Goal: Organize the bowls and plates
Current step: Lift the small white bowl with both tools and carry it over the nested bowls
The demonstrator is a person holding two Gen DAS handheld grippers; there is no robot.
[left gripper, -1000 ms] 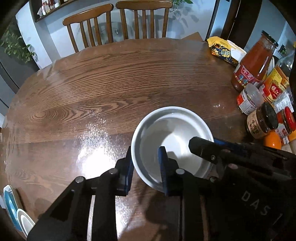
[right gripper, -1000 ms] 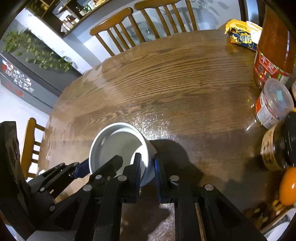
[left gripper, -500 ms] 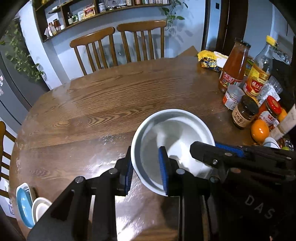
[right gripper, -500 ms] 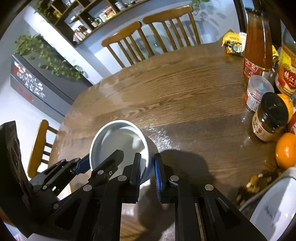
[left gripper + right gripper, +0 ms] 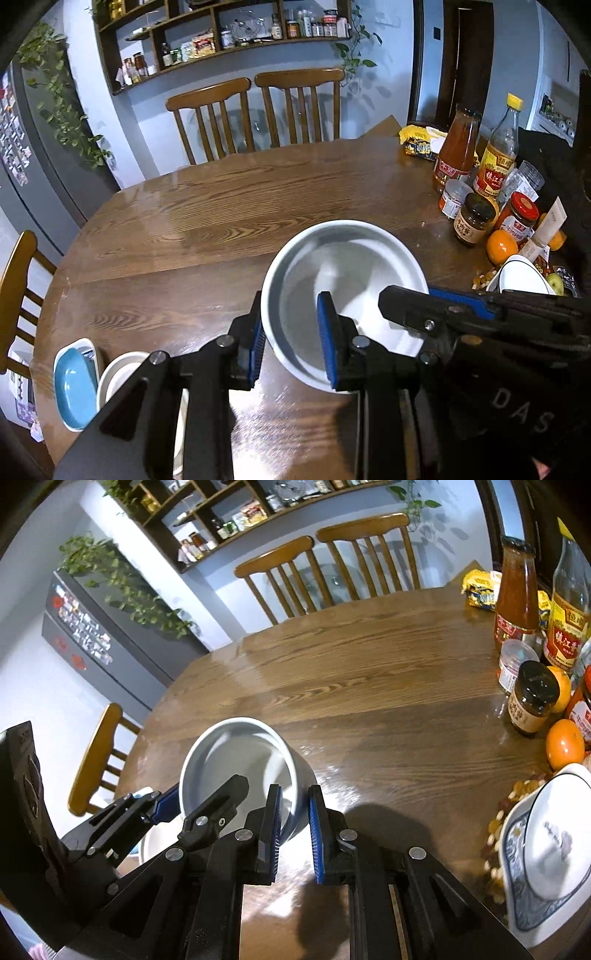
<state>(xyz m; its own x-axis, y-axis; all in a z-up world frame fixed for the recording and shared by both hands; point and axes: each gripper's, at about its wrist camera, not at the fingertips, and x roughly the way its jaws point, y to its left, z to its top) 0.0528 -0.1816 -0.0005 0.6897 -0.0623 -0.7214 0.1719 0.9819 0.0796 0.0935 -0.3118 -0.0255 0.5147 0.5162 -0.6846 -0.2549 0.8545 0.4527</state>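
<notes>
A white deep bowl [image 5: 343, 280] hangs above the wooden table [image 5: 236, 206], held by both grippers. My left gripper [image 5: 291, 339] is shut on its near-left rim, one pad inside and one outside. My right gripper [image 5: 295, 819] is shut on the bowl's [image 5: 236, 760] right rim. A blue dish [image 5: 74, 387] and a white bowl [image 5: 118, 373] sit at the table's near-left edge, below the left gripper. A white bowl on a blue-patterned plate [image 5: 546, 853] sits at the near right.
Sauce bottles [image 5: 458, 151], jars [image 5: 472, 221], oranges [image 5: 500, 247] and a snack bag [image 5: 417, 144] crowd the table's right side. Two wooden chairs [image 5: 258, 110] stand at the far side, another chair [image 5: 18, 280] at the left. Shelves line the back wall.
Both grippers have risen with the bowl, lifting it well off the table. The blue dish, white bowl and patterned plate have come into view.
</notes>
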